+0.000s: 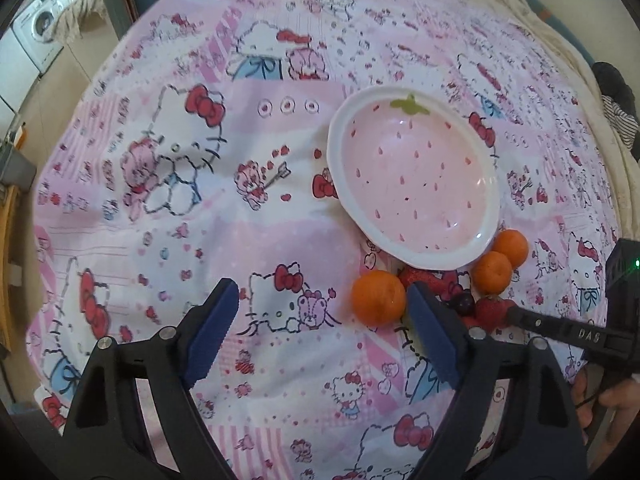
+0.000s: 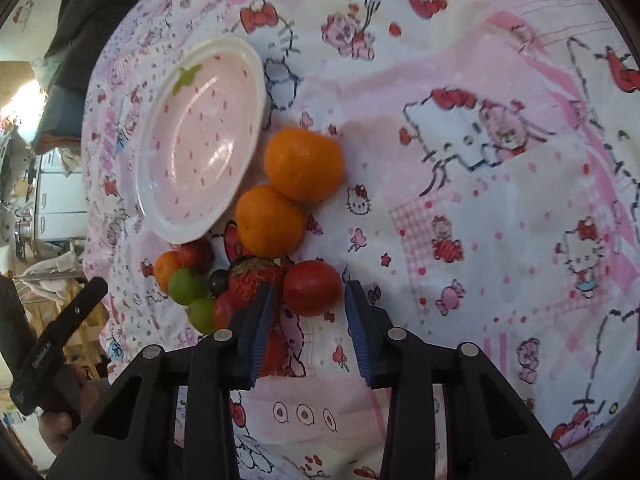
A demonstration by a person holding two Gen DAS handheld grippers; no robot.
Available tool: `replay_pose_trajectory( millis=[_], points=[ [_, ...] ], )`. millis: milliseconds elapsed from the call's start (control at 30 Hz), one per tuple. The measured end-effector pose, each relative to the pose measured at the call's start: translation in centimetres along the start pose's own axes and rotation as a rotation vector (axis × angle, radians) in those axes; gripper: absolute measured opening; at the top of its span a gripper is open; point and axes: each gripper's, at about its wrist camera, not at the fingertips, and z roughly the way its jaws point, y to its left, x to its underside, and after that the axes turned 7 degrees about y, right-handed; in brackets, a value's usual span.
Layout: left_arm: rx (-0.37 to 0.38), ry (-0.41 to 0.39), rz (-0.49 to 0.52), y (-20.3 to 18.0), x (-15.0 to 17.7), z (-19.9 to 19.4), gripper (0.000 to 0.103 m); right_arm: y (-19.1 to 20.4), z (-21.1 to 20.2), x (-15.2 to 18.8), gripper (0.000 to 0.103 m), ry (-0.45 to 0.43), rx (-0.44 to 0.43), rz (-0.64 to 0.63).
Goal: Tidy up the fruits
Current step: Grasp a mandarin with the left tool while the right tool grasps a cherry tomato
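Right wrist view: the right gripper point(image 2: 308, 300) brackets a round red tomato point(image 2: 312, 288) at lower centre, blue fingers point(image 2: 262, 320) slightly apart, not visibly pressing.

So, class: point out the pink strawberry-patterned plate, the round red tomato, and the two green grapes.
Pink strawberry-patterned plate point(image 2: 160, 216): right wrist view, white rim.
Round red tomato point(image 2: 312, 288): right wrist view, centre of skin.
Green grapes point(image 2: 186, 286): right wrist view, upper grape's middle.
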Motion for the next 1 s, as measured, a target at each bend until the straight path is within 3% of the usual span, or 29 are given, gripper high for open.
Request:
replay_pose_trajectory(
  millis=[167, 400, 533, 667, 700, 733, 767, 1000],
  points=[
    [0.04, 0.05, -0.056, 0.4, -0.8, 2.4, 0.083, -0.3, 0.4, -0.3, 0.035, 0.002, -0.01, 0.006],
    [0.059, 0.097, -0.036, -0.7, -0.4, 4.2, 0.079, -0.9, -0.4, 0.1, 0.032, -0.018, -0.041, -0.013],
    [0.079, 0.137, -0.042, -1.1, -0.3, 5.3, 0.066, -1.2, -1.8, 0.3, 0.032, -0.071, -0.064, -0.015],
    [0.104, 0.157, -0.061, -1.6, -0.4, 6.0, 0.063, -1.4, -2.9, 0.5, 0.032, -0.109, -0.104, -0.02],
    [0.109, 0.158, -0.061, -1.7, -0.4, 6.1, 0.057, -1.3, -3.1, 0.5, 0.032, -0.116, -0.105, -0.023],
    [0.129, 0.16, -0.066, -1.7, -0.3, 6.1, 0.043, -1.2, -3.1, 0.5, 0.032, -0.12, -0.108, -0.024],
    [0.176, 0.172, -0.074, -1.8, -0.3, 6.2, 0.035, -1.3, -3.2, 0.5, 0.032, -0.121, -0.116, -0.025],
    [0.152, 0.129, -0.055, -1.6, 0.3, 4.6, 0.034, -0.4, -3.8, 0.5, 0.032, -0.15, -0.146, -0.056]
  ],
)
